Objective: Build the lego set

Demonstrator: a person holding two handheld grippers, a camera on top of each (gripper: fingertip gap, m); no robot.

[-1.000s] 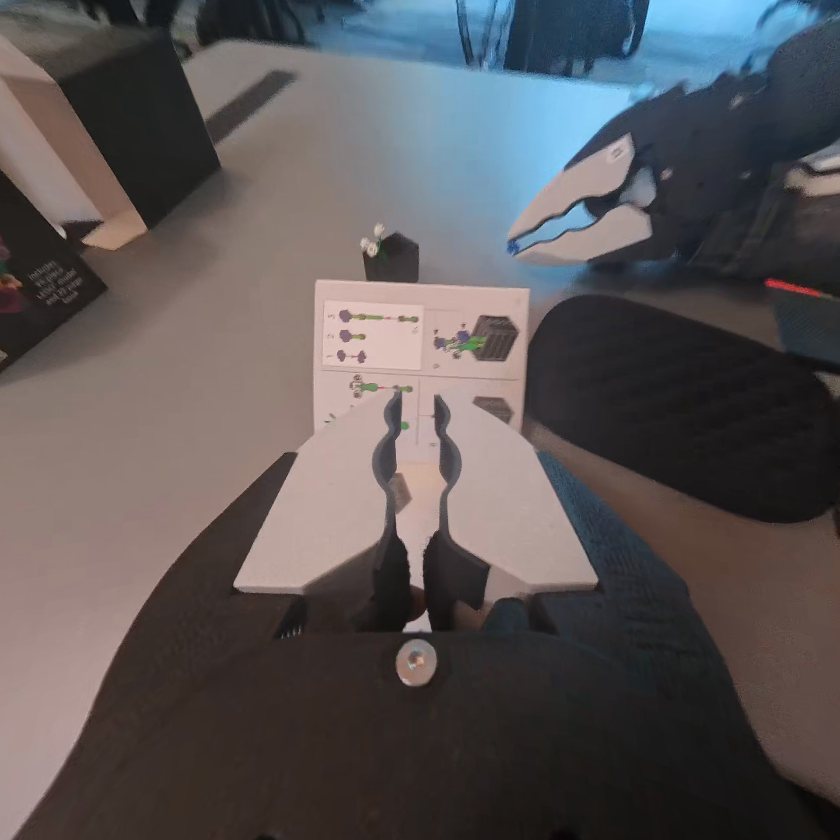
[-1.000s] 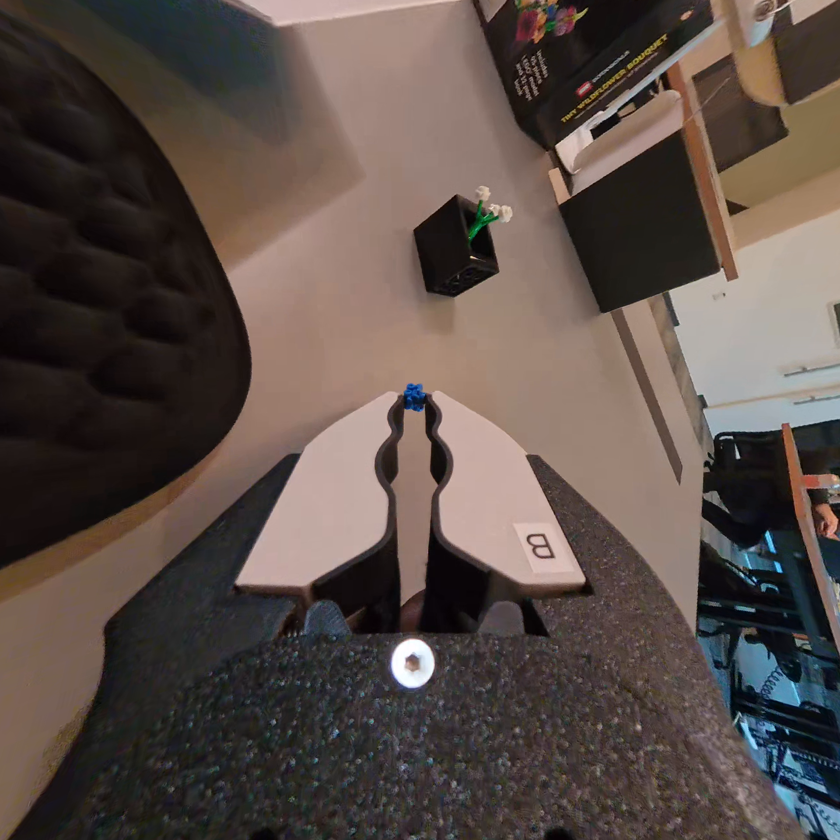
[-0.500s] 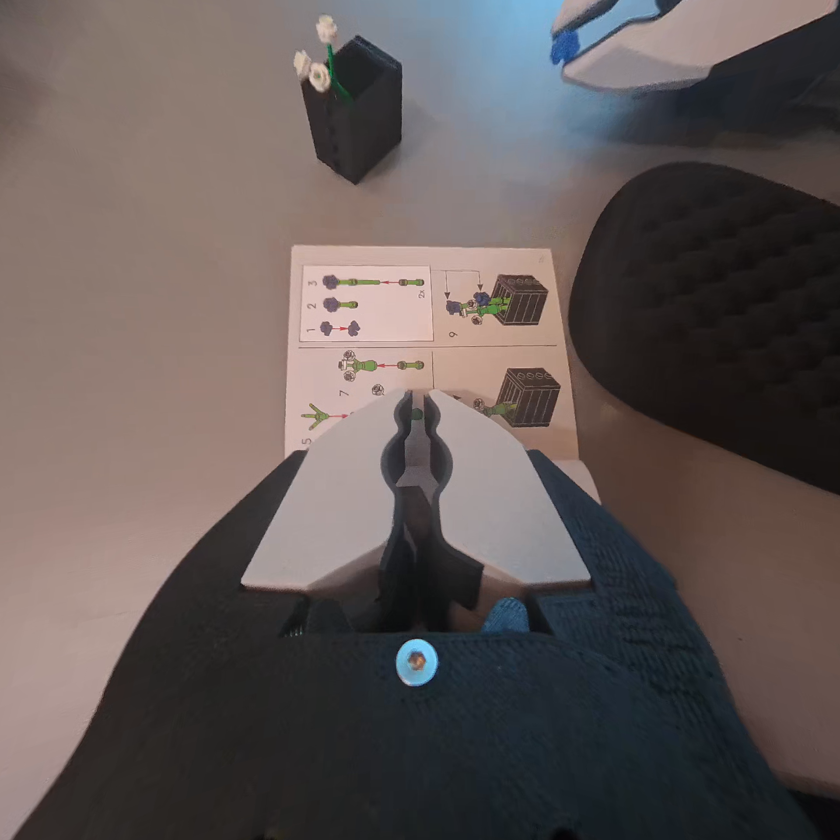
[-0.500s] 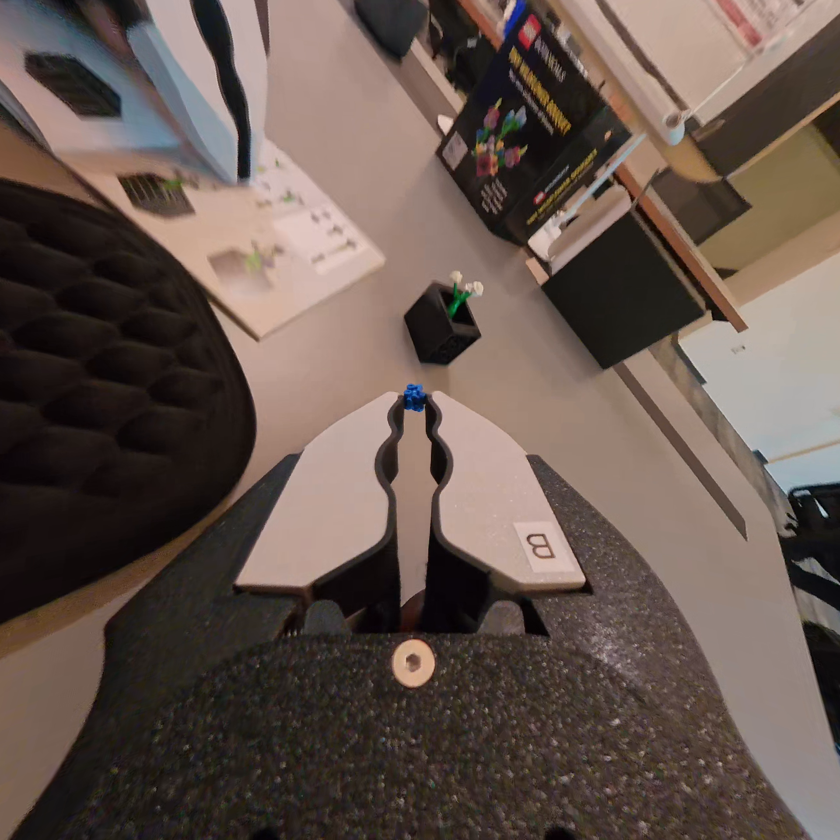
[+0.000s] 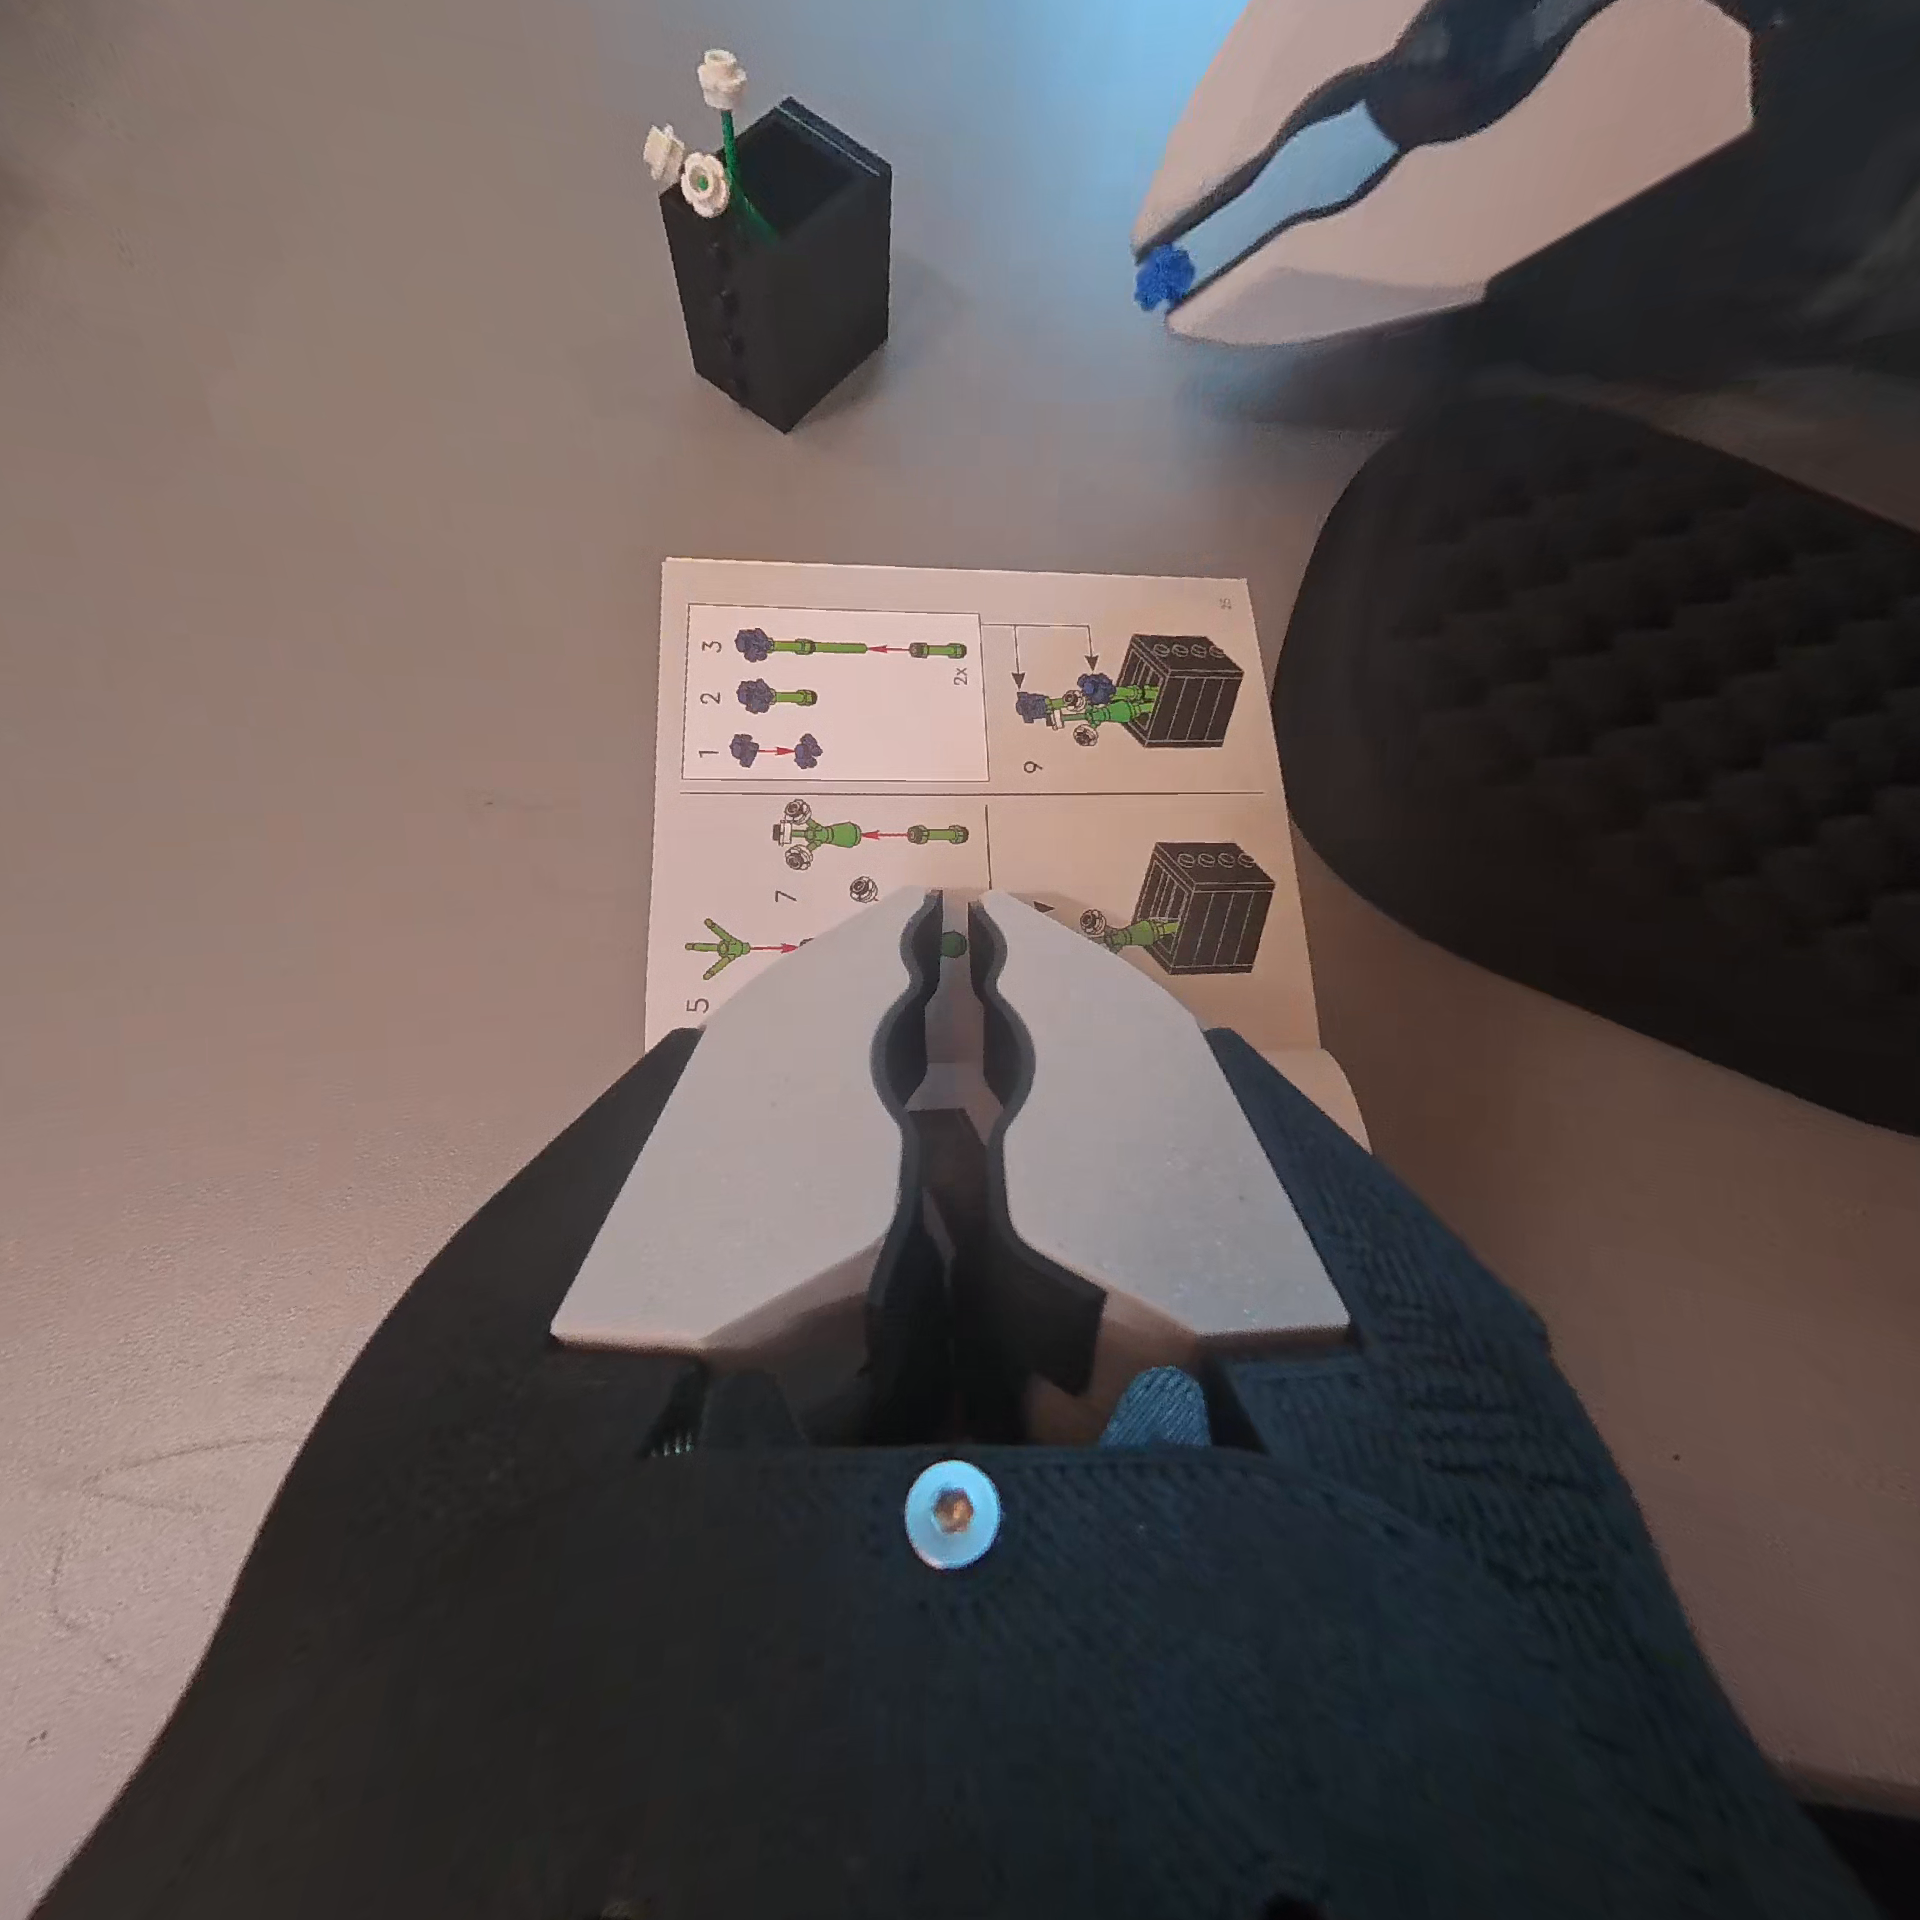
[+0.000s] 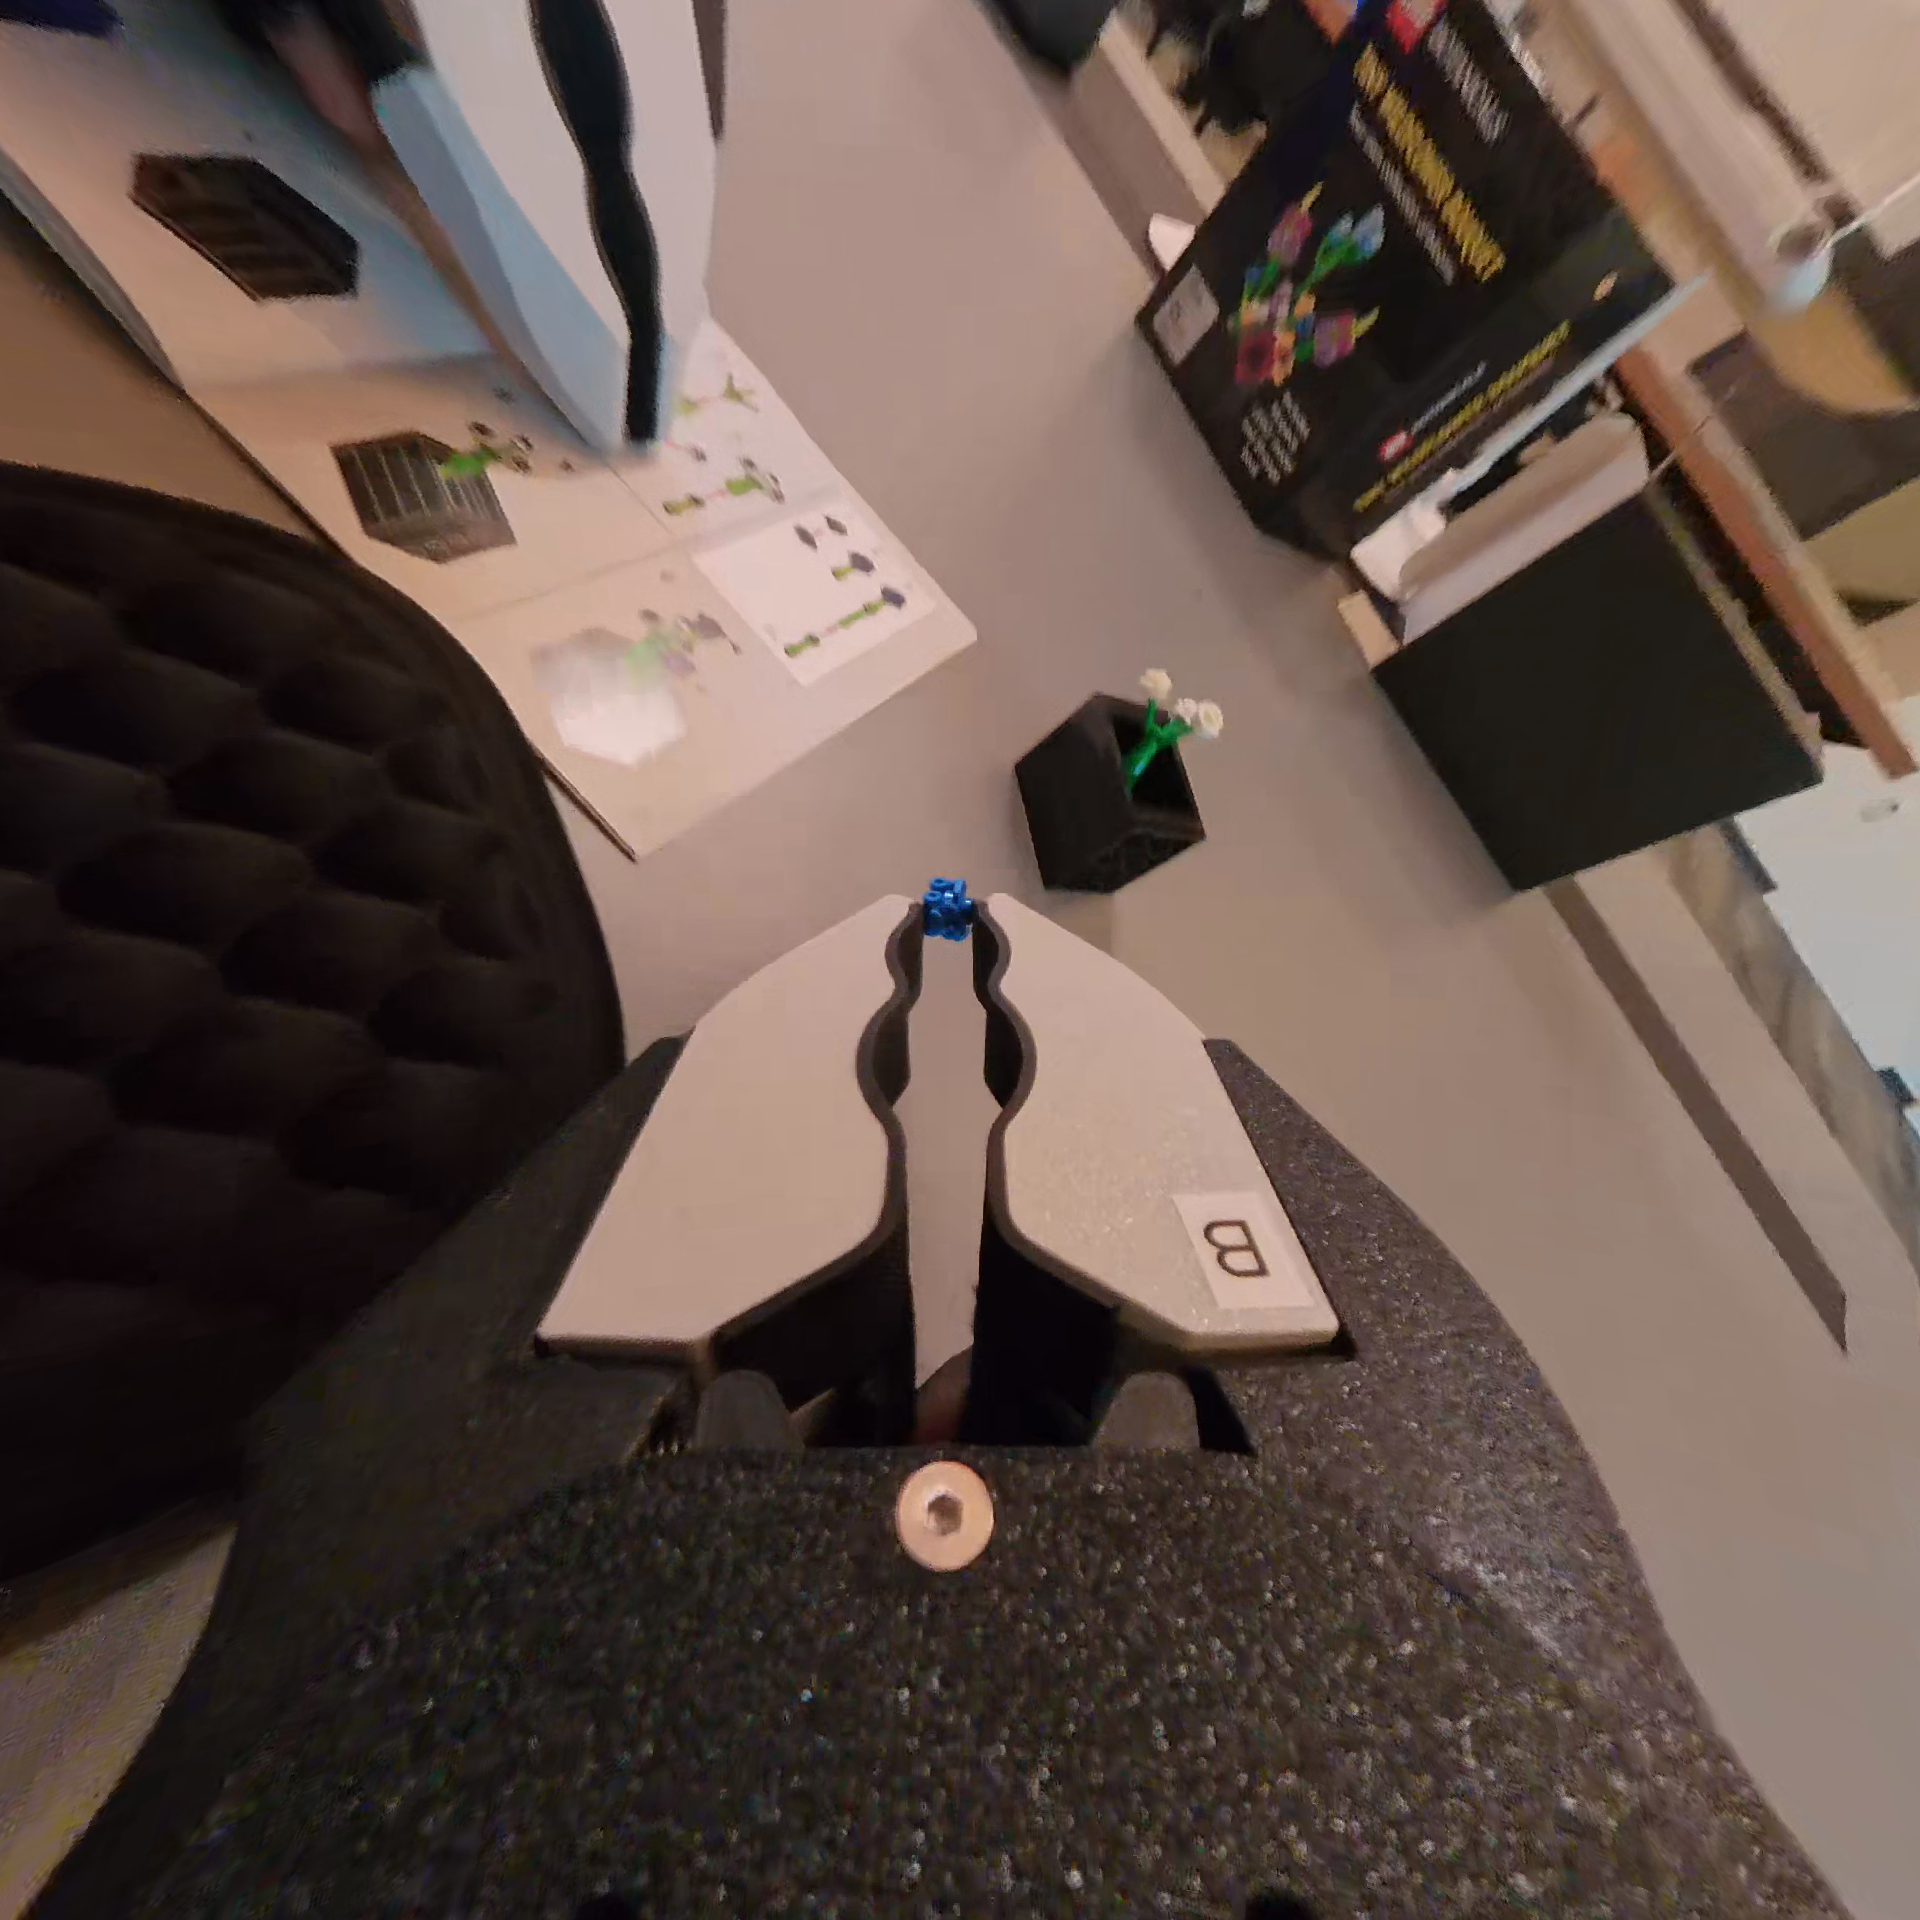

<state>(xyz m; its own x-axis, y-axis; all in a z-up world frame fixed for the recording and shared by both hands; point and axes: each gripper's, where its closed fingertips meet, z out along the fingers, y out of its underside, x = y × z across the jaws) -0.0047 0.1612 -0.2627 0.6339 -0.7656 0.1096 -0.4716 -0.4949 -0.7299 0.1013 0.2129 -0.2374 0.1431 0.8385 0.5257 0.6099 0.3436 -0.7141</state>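
Note:
A black brick vase stands on the grey table with a green stem of white flowers in it. It also shows in the right wrist view, flowers leaning out. My right gripper is shut on a small blue flower piece, held above the table short of the vase. The piece also shows in the left wrist view, right of the vase. My left gripper is shut and empty, hovering over the open instruction booklet.
A black dimpled pad lies right of the booklet, at the left in the right wrist view. The set's dark box and a black box stand beyond the vase. The booklet lies under the left gripper's fingers. The left gripper's tips are roughly 12 cm from the right gripper's.
My left gripper has closed its jaws and tipped down over the booklet. My right gripper has swung with the blue piece, so the vase sits nearer its tips.

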